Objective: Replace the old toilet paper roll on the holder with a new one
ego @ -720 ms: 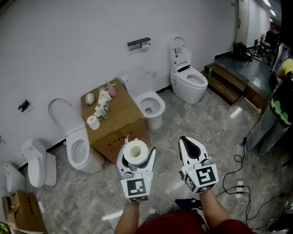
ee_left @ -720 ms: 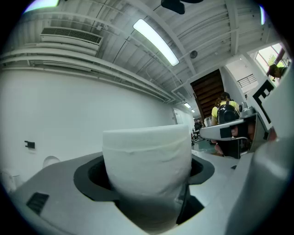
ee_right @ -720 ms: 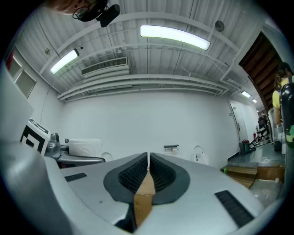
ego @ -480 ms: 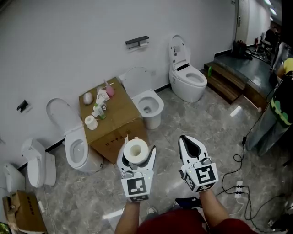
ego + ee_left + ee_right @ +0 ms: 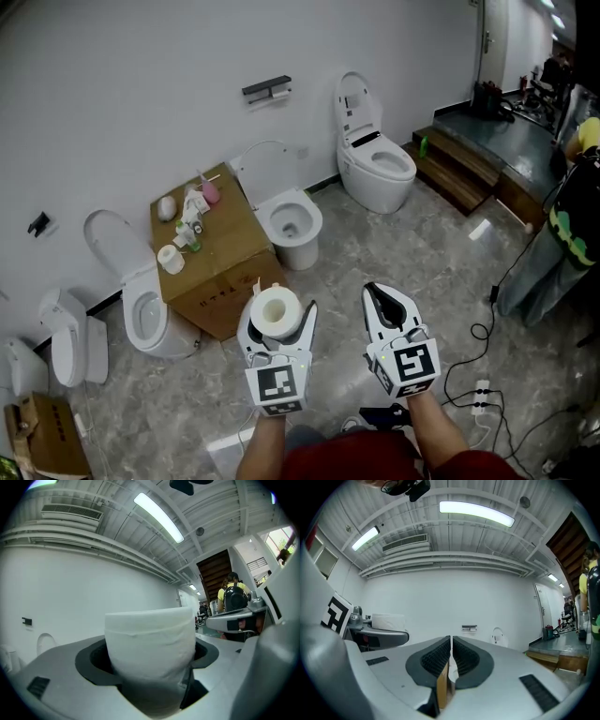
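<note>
A full white toilet paper roll stands upright between the wide-set jaws of my left gripper, which is shut on it; in the left gripper view the roll fills the gap. My right gripper is to its right, shut with nothing between its pads. Both point level at the far wall. The dark paper holder is mounted on that wall, well ahead of both grippers, and shows small in the right gripper view. What it carries is too small to tell.
A cardboard box with bottles and a small paper roll stands between two toilets. A third toilet stands to the right, beside a raised step. Cables lie on the floor at right, by a standing person.
The box, toilets and wall holder have drifted left in the head view. Both grippers keep their places in the frame, the left one still holding the roll.
</note>
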A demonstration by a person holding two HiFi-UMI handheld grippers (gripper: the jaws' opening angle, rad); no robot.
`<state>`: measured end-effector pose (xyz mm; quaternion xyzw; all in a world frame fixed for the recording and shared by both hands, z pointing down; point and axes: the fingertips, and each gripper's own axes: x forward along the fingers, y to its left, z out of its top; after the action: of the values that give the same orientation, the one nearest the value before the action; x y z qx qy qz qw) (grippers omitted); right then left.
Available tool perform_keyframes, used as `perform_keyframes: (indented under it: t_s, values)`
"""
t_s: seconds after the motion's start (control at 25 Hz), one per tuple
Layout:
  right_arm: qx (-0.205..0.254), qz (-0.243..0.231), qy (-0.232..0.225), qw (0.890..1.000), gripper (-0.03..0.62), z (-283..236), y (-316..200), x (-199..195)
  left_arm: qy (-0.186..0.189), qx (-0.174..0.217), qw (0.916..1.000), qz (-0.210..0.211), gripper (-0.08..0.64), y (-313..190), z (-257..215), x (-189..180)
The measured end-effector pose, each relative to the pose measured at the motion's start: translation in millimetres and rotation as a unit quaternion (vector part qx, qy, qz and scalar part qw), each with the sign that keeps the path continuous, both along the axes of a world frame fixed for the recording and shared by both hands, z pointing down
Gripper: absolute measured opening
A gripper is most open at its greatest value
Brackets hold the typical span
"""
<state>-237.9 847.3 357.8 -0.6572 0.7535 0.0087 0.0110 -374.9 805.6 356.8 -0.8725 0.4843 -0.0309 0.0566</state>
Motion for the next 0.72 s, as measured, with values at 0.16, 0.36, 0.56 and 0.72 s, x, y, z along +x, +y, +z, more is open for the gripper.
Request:
perform_keyframes:
  t_s: [0.16,0.36,0.56,0.72]
  values:
    - [-0.009,0.003,-0.013,1.0,0.029,5.8,-4.2,21.5,-0.001,-0.003,1.0,-0.001,0.443,-5.1,1.6,20.1]
    - [-0.014,0.008,-0.022,1.0,0.029,13.5,-7.6,43.7,-0.008,-0.008,0.9999,0.006,0.443,-11.8,7.9,42.6]
    - [-0.018,0.012,-0.022,1.0,0.029,16.7,-18.0,55.4,-0.012,-0.008,0.9998,0.016,0.443,-25.1,8.4,56.4]
    - [-0.016,0.017,-0.02,1.0,0.029,18.2,-31.4,62.0,-0.009,-0.007,0.9997,0.023,0.443,-41.3,11.6,65.4]
